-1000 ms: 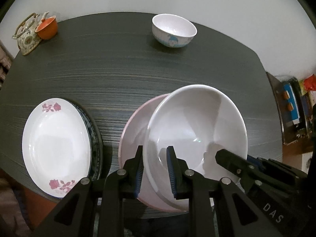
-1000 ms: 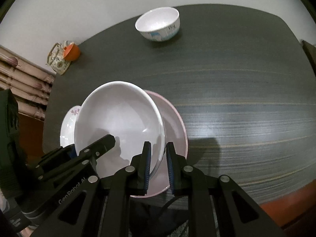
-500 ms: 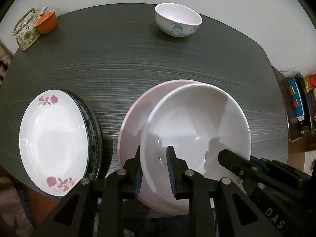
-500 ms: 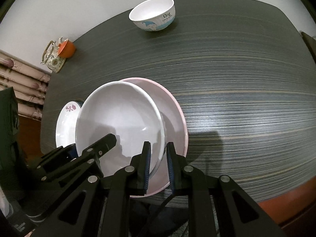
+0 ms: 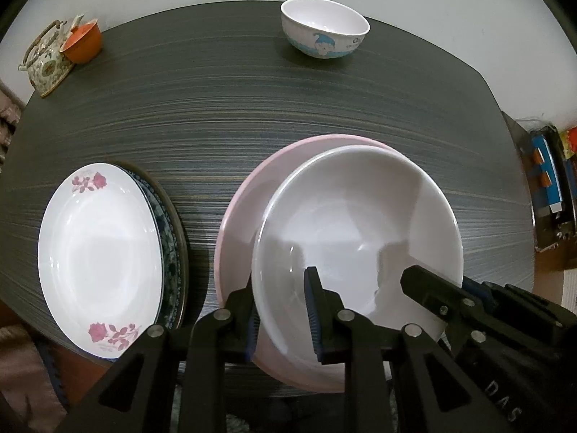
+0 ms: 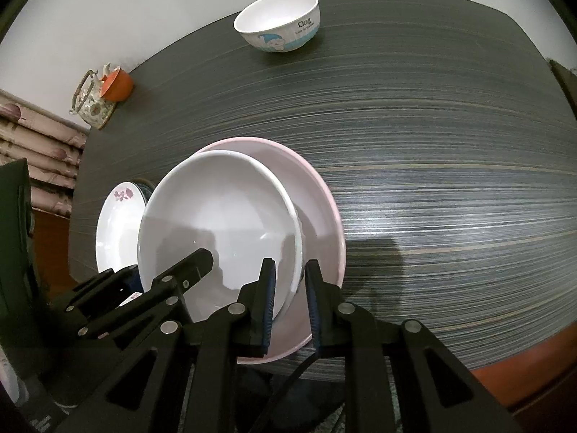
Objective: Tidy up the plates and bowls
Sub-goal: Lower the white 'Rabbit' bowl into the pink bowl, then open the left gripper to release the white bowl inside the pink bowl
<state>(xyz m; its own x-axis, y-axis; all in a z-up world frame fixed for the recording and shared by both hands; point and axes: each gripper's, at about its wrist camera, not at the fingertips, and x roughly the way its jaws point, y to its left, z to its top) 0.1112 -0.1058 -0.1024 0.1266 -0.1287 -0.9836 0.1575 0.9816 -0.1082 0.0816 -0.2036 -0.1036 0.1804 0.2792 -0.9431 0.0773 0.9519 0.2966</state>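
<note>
Pinching opposite rims of white bowl (image 5: 357,223) over pink plate (image 5: 245,216), both jaws, bare dark table (image 6: 432,126) beyond

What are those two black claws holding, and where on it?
Both hold the big white bowl by its near rim: left gripper and right gripper, fingers either side of the wall.

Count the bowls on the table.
3: a white bowl gripped by both tools above a pink bowl, and a cartoon bowl at the far edge. More could hide underneath.
</note>
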